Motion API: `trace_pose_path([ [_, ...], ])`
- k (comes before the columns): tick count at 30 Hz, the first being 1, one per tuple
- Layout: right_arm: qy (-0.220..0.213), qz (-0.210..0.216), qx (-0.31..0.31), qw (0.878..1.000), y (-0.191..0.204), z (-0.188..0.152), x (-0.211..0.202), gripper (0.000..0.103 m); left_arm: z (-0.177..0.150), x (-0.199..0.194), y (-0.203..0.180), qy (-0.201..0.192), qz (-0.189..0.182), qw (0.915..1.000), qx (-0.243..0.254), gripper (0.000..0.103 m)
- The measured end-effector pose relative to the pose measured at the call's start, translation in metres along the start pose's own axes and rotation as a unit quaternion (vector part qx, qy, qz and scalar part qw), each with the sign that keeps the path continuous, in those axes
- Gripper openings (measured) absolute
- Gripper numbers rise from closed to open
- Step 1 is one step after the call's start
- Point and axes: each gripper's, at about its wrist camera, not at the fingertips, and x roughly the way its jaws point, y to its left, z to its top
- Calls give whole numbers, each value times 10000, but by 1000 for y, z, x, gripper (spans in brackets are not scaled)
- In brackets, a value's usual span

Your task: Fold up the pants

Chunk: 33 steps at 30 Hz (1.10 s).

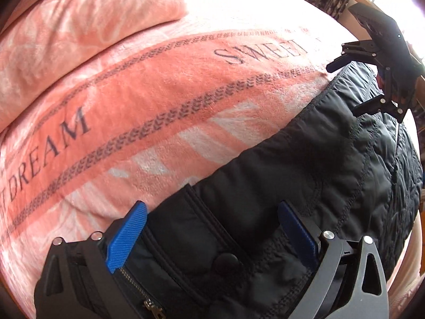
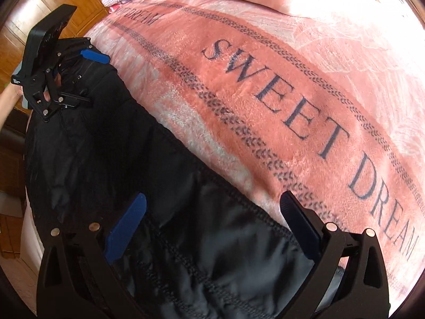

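- Now my left claw (image 1: 212,235) gapes over the pants (image 1: 305,164) waistband; right claw (image 2: 215,226) gapes too.
- Quilted, slick, floppy: I'd pinch the stitched edges.

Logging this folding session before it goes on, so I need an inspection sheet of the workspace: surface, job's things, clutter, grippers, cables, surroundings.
Surface: pink blanket printed SWEET DREAM, covering a bed.
Job's things: black pants lying along the near edge, zipper and snap at the left end.
Clutter: pink pillow at the far side.
Grippers: left gripper open over the waistband; right gripper open over the other end.
Cables: nothing seen.
Surroundings: wooden panelling beyond the bed.
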Motion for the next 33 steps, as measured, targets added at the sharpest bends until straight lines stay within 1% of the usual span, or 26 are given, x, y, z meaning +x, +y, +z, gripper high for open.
trace_pose_path([
  [2, 130, 75, -53, 9999, -4, 1, 9, 101, 3, 4, 3, 46, -148, 9999, 12, 99],
  [3, 128, 56, -151, 9998, -4, 0, 10, 100, 6, 5, 4, 67, -188, 9998, 10, 99],
  [4, 85, -62, -330, 9994, -1, -3, 9, 98, 7, 6, 5, 80, -216, 9997, 15, 99],
  [5, 109, -220, -485, 9985, 2, -4, 9, 89, 8, 7, 5, 86, -225, 9997, 28, 99],
  [7, 95, -411, -681, 9968, 7, -9, 5, 66, 10, 5, 4, 77, -204, 9997, 68, 99],
  [8, 70, -396, -703, 9967, 7, -11, 1, 43, 13, 5, 4, 50, -165, 9998, 92, 99],
  [9, 63, -404, -649, 9971, 5, -13, -3, 22, 16, 4, 2, 1, -126, 9999, 105, 99],
  [10, 91, -337, -600, 9976, 3, -17, -7, 11, 20, 4, 2, -38, -114, 9999, 105, 99],
  [11, 101, -267, -603, 9978, 4, -21, -11, 5, 24, 3, 2, -74, -127, 9998, 94, 99],
  [14, -180, -532, -876, 9946, 17, -33, -29, 4, 36, 4, -1, -119, -194, 9996, 154, 99],
  [17, -584, -541, -943, 9924, 22, -43, -54, 4, 53, 10, -6, -95, -323, 9990, 300, 99],
  [20, -891, -493, -1039, 9894, 25, -59, -81, 4, 68, 16, -9, -47, -592, 9975, 392, 99],
  [22, -1014, -533, -1176, 9864, 32, -63, -90, 4, 76, 20, -9, 67, -885, 9954, 367, 99],
  [25, -1204, -536, -1208, 9839, 39, -67, -99, 4, 73, 25, -12, 242, -1163, 9922, 379, 99],
  [28, -1430, -584, -1199, 9807, 49, -70, -106, 4, 59, 28, -23, 375, -1266, 9901, 469, 99],
  [29, -1531, -620, -1193, 9790, 53, -68, -107, 4, 54, 25, -27, 355, -1307, 9894, 528, 93],
  [30, -1640, -616, -1128, 9780, 54, -68, -110, 4, 51, 20, -29, 306, -1338, 9888, 591, 78],
  [31, -1700, -598, -1036, 9782, 54, -68, -111, 4, 47, 14, -30, 294, -1392, 9880, 608, 72],
  [32, -1726, -657, -976, 9779, 55, -68, -111, 4, 46, 13, -31, 298, -1393, 9880, 603, 60],
  [33, -1731, -747, -935, 9776, 57, -68, -111, 4, 44, 10, -32, 319, -1381, 9879, 623, 41],
])
